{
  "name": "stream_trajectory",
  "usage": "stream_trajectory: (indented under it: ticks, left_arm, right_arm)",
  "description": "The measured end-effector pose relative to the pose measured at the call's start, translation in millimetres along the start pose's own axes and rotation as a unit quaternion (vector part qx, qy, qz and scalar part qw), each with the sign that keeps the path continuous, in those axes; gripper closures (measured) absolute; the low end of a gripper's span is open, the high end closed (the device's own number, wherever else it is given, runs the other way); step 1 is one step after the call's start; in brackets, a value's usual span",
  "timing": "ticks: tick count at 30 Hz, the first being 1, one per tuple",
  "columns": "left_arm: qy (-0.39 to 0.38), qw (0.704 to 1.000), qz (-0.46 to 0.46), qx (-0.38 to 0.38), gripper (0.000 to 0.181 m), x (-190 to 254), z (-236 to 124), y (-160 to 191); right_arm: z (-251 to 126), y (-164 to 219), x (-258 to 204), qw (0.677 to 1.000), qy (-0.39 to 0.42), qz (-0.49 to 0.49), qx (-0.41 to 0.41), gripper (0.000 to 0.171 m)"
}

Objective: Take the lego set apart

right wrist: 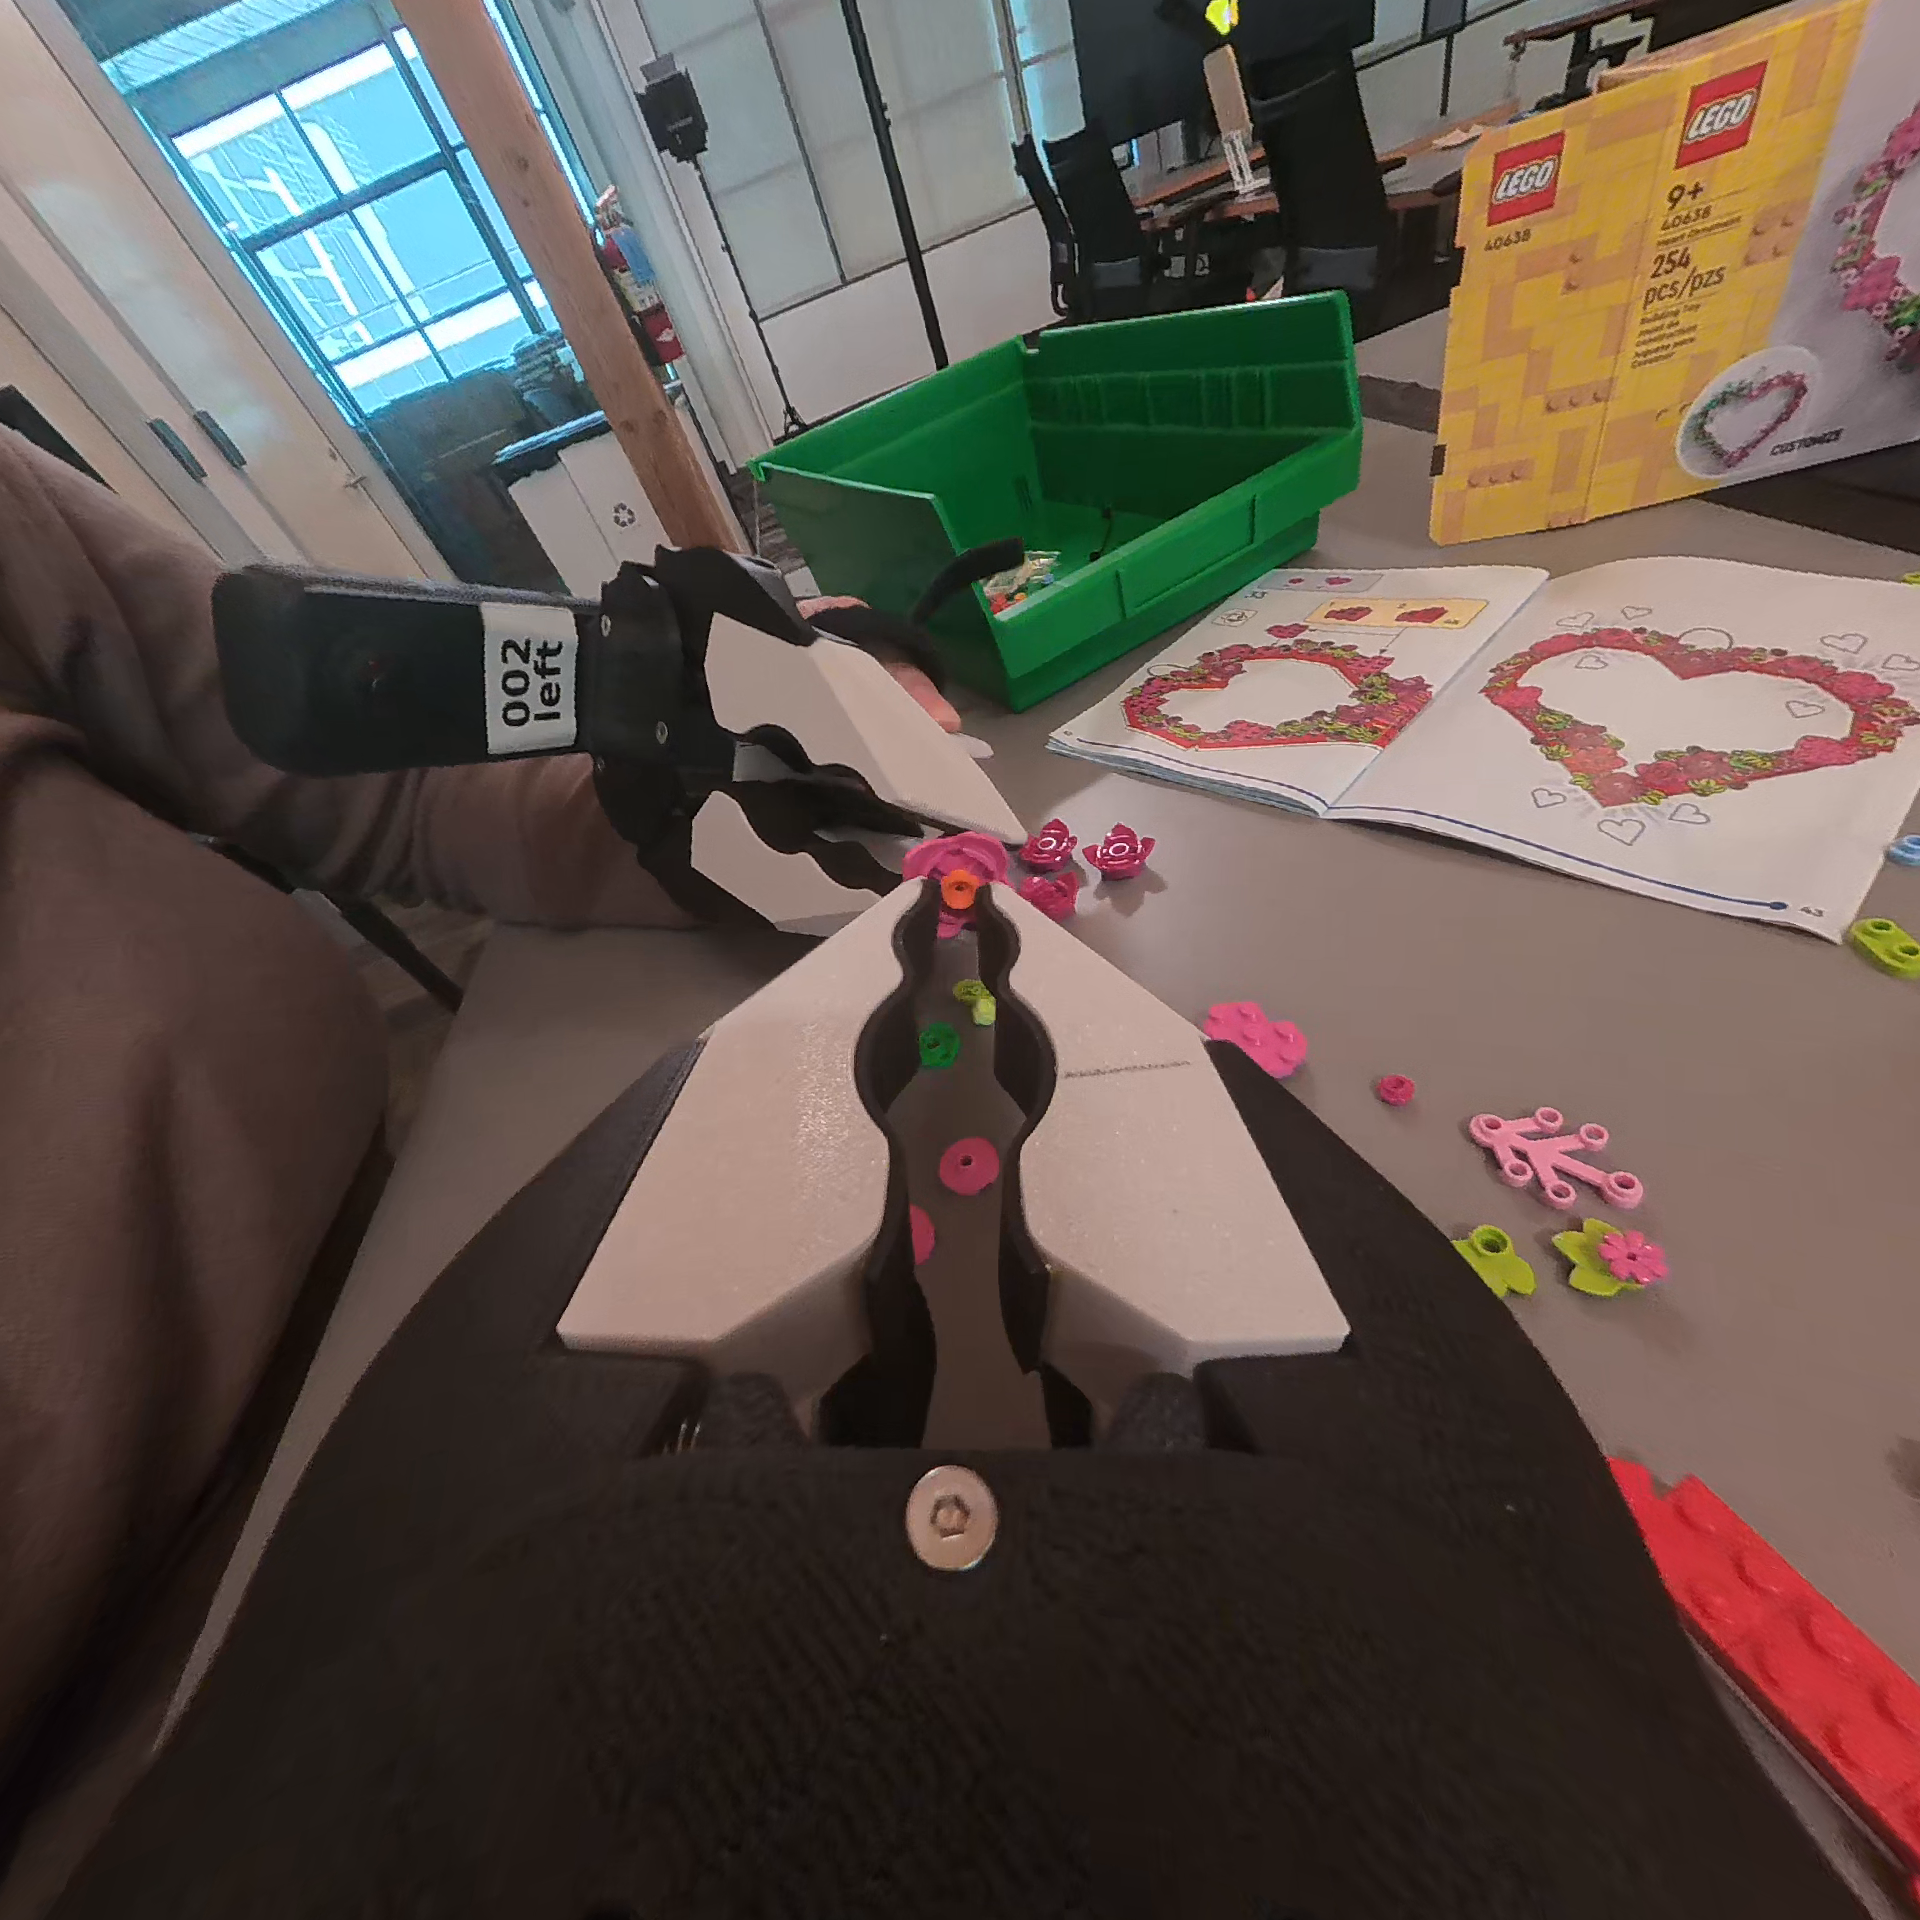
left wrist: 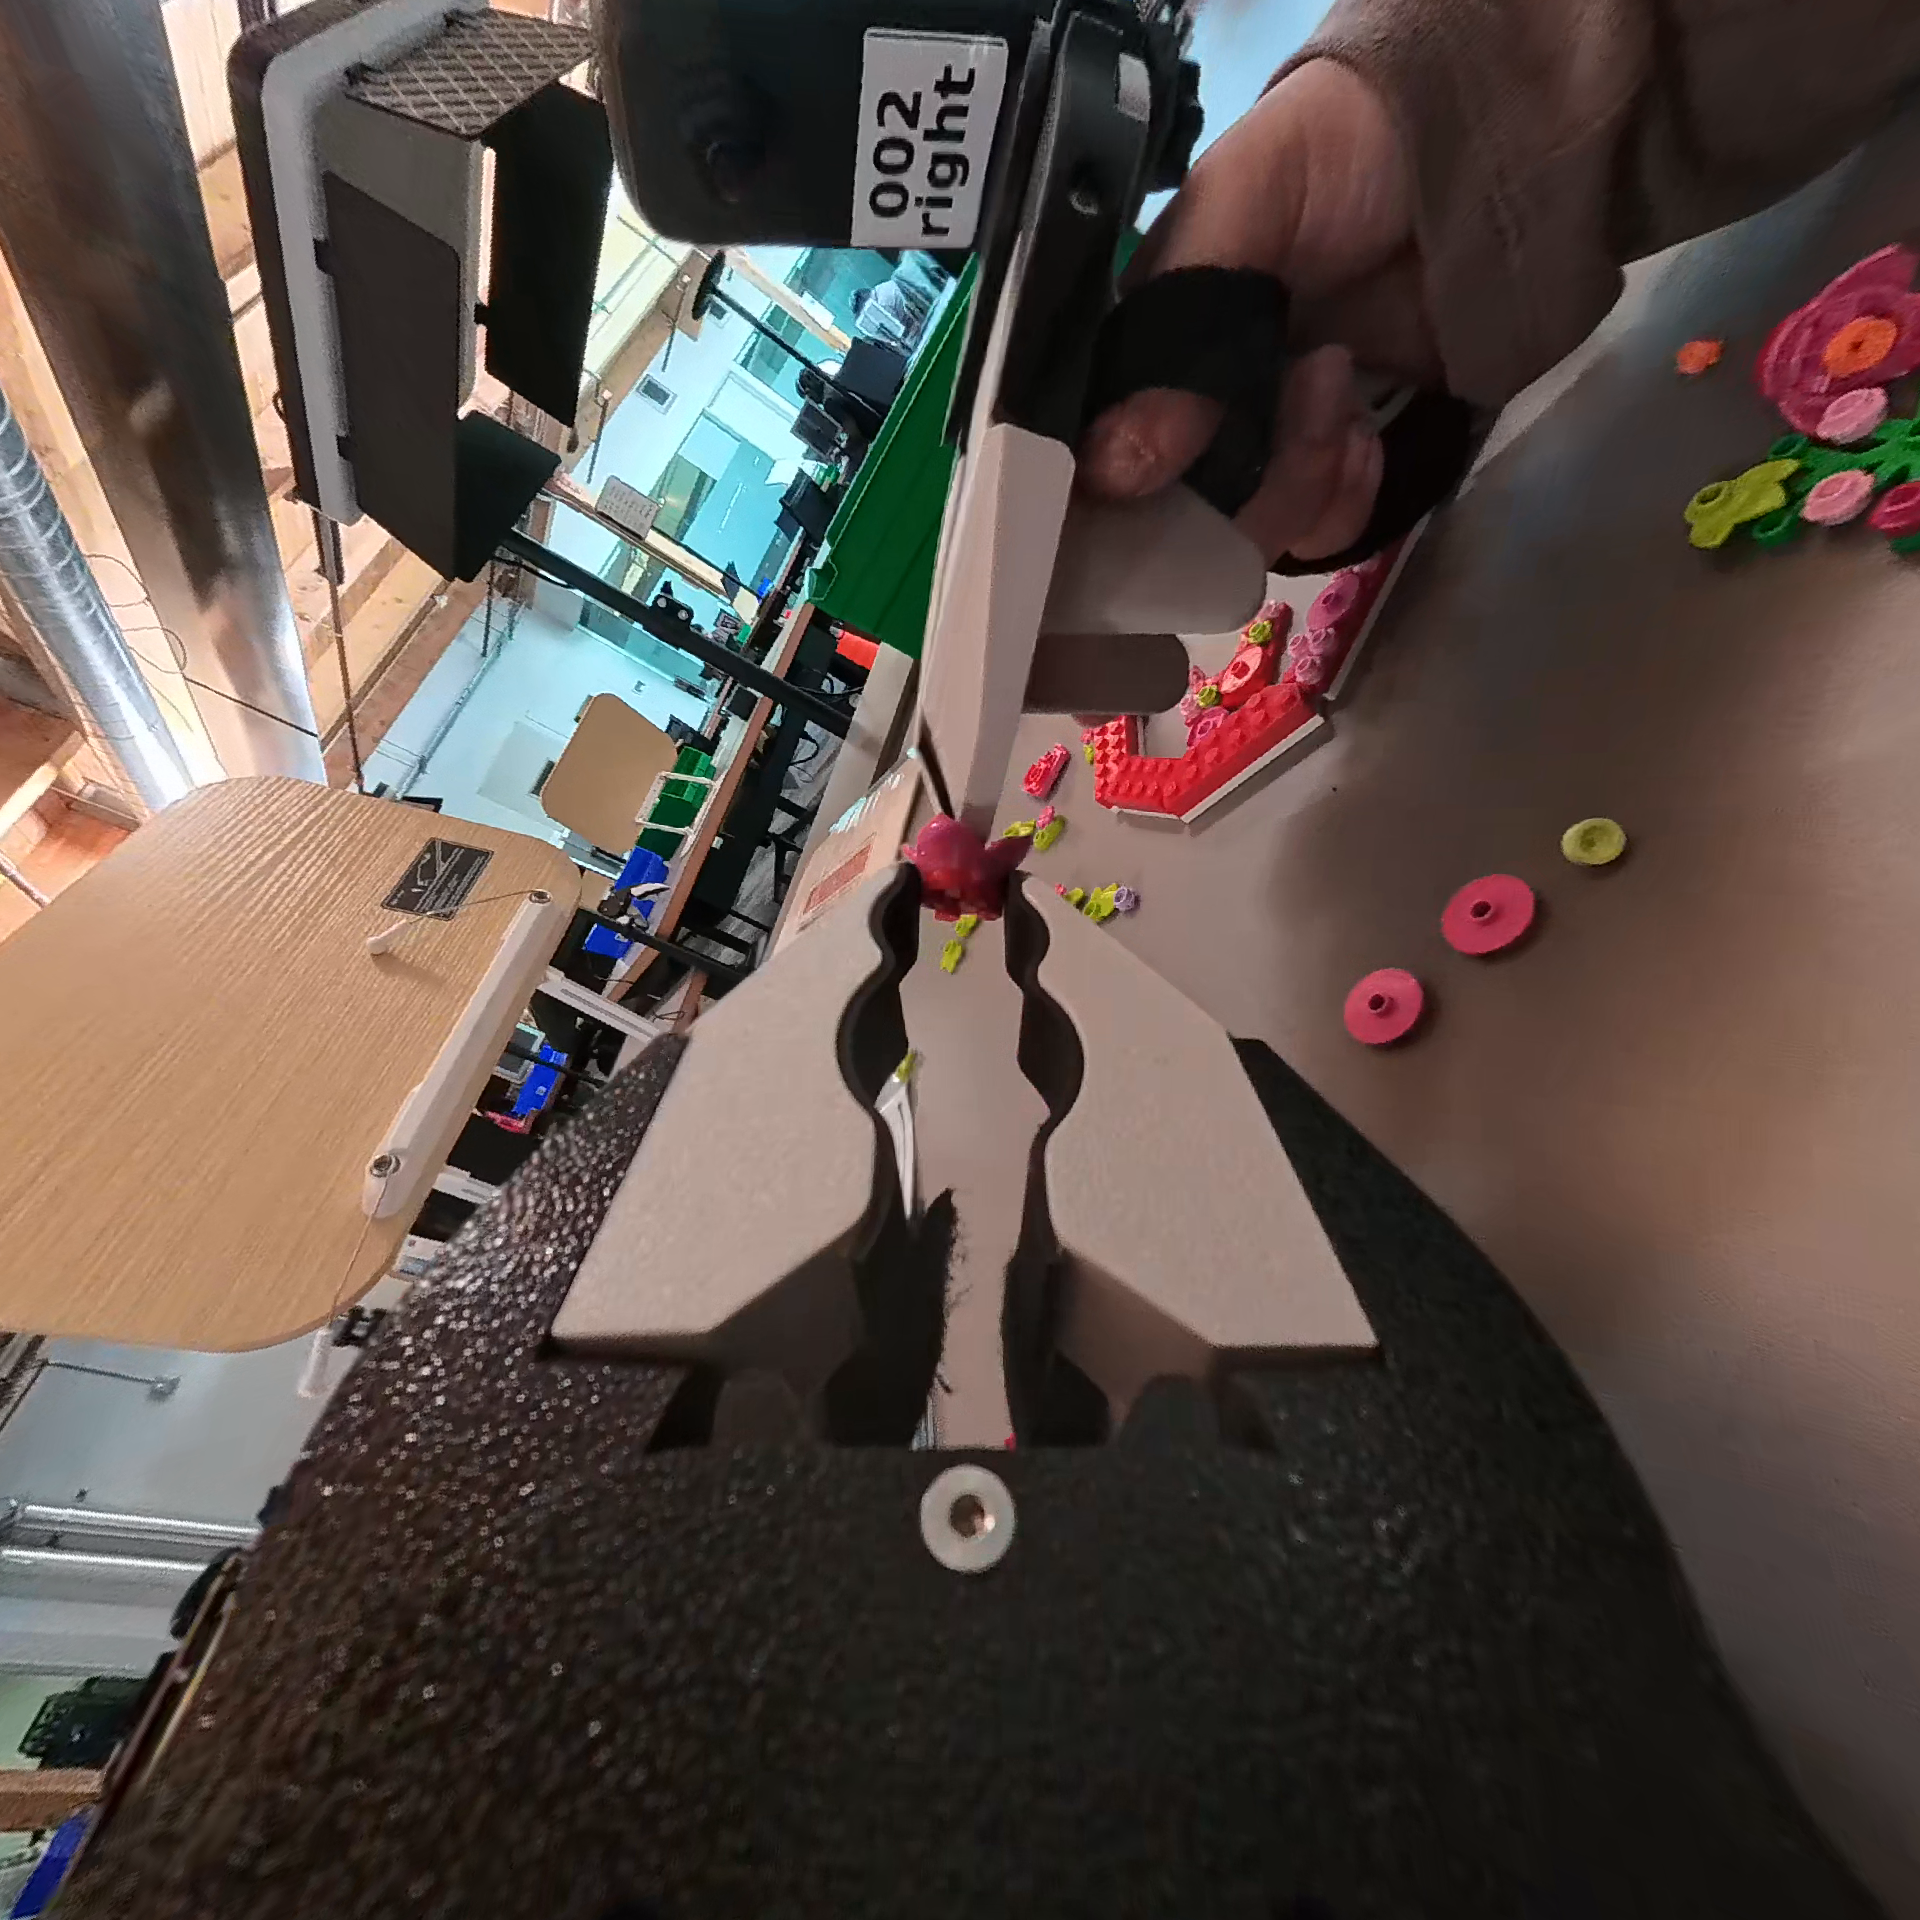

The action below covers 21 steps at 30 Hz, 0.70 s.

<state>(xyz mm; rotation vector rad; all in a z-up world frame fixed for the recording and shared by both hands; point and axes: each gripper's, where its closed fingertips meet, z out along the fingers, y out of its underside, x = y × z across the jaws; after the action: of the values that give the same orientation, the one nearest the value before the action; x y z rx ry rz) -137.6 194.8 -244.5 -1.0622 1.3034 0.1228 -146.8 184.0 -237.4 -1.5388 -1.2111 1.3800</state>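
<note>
my left claw (left wrist: 961, 883): clamped on magenta flower piece (left wrist: 951, 868) | my right claw (right wrist: 961, 899): pinching same flower's orange-centred end | above grey worktop (right wrist: 1455, 956)

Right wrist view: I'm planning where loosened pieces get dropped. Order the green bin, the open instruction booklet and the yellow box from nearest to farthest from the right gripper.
1. Open instruction booklet, flat on the table, ahead and right of the right gripper.
2. Green bin, behind the booklet's left end.
3. Yellow box, standing at the far right.
</note>
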Motion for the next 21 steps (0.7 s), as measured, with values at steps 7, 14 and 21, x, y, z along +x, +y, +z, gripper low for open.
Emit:
stream_trajectory:
  ticks: [7,14,21]
  left_arm:
    - [0.006,1.000,0.001,-0.004,0.168,2,1,2]
    - [-0.016,0.999,-0.039,-0.009,0.168,-18,-7,14]
    - [0.000,1.000,-0.014,0.022,0.168,-5,-5,-2]
  right_arm:
    - [-1,4,1,0.999,0.024,-0.031,-0.034,0.168]
    - [-15,3,8,0.997,0.043,-0.050,-0.040,0.171]
    - [1,2,-6,0.993,0.029,-0.115,-0.020,0.160]
